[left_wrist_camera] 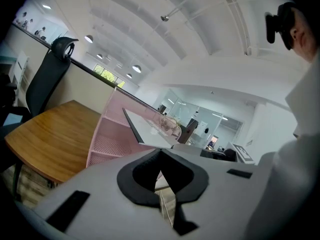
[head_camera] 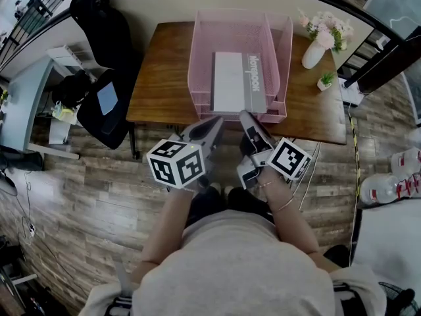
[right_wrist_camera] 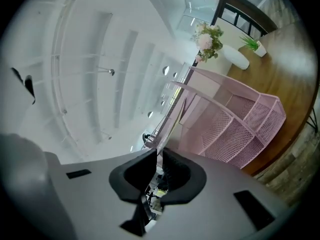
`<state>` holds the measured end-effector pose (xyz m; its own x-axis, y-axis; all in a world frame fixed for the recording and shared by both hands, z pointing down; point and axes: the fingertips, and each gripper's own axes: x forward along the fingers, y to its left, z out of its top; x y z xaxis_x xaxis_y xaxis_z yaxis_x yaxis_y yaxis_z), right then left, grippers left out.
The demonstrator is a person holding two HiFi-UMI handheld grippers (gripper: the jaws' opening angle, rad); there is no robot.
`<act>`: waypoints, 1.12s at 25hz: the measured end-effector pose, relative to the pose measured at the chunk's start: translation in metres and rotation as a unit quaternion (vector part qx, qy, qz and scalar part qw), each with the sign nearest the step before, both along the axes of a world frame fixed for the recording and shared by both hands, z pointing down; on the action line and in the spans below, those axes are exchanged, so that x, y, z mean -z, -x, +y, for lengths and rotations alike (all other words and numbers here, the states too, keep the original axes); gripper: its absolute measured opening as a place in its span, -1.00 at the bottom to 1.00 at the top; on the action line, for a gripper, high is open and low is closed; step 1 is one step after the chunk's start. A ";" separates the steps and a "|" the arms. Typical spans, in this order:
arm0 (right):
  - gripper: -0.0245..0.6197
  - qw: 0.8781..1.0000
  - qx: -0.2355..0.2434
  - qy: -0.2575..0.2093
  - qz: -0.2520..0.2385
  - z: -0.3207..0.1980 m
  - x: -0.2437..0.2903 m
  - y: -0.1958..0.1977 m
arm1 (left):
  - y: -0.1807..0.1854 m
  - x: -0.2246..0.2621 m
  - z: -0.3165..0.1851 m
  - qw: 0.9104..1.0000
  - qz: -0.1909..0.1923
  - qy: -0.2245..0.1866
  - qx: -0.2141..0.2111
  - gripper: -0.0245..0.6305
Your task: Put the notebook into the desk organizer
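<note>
The grey notebook (head_camera: 230, 81) lies flat in the top tray of the pink mesh desk organizer (head_camera: 197, 51). Its long axis runs straight away from the person, directly ahead of both grippers, which sit just short of the organizer's front edge and about equally near it. The left gripper (head_camera: 216, 120) has its jaws together on nothing, and the right gripper (head_camera: 245, 114) is closed to a thin slit, also empty. Only the head view shows the notebook fully seated; the right gripper view shows the organizer's lower mesh tiers instead.
</note>
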<state>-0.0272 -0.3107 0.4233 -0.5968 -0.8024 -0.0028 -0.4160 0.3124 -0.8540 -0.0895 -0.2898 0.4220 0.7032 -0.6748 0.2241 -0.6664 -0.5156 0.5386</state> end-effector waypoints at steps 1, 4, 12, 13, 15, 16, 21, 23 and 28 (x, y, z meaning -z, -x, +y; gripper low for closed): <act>-0.84 1.000 0.000 -0.001 -0.001 -0.002 0.000 0.001 | 0.000 0.000 -0.002 1.000 -0.001 0.000 0.000 -0.89; -0.85 1.000 0.004 -0.004 -0.002 -0.009 0.001 0.002 | 0.000 -0.002 -0.006 1.000 -0.013 -0.004 -0.001 -0.89; -0.85 1.000 0.012 0.004 -0.003 -0.028 -0.001 0.004 | -0.005 -0.003 -0.023 1.000 -0.024 -0.011 -0.006 -0.89; -0.85 1.000 0.013 0.005 -0.002 -0.031 -0.002 0.005 | -0.006 -0.003 -0.025 1.000 -0.024 -0.012 -0.008 -0.89; -0.84 1.000 0.014 0.006 -0.002 -0.035 -0.002 0.005 | -0.007 -0.003 -0.030 1.000 -0.027 -0.012 -0.010 -0.89; -0.82 1.000 0.012 0.007 -0.002 -0.038 -0.002 0.005 | -0.006 -0.003 -0.033 0.999 -0.029 -0.012 -0.012 -0.89; -0.68 1.000 0.008 0.019 -0.004 -0.049 -0.007 0.006 | -0.004 -0.007 -0.045 0.999 -0.035 -0.007 -0.014 -0.89; -0.67 1.000 0.008 0.020 -0.004 -0.052 -0.007 0.006 | -0.004 -0.007 -0.047 0.999 -0.032 -0.006 -0.014 -0.89; -0.66 1.000 0.005 0.020 -0.004 -0.057 -0.007 0.007 | -0.002 -0.006 -0.051 1.000 -0.026 -0.006 -0.012 -0.89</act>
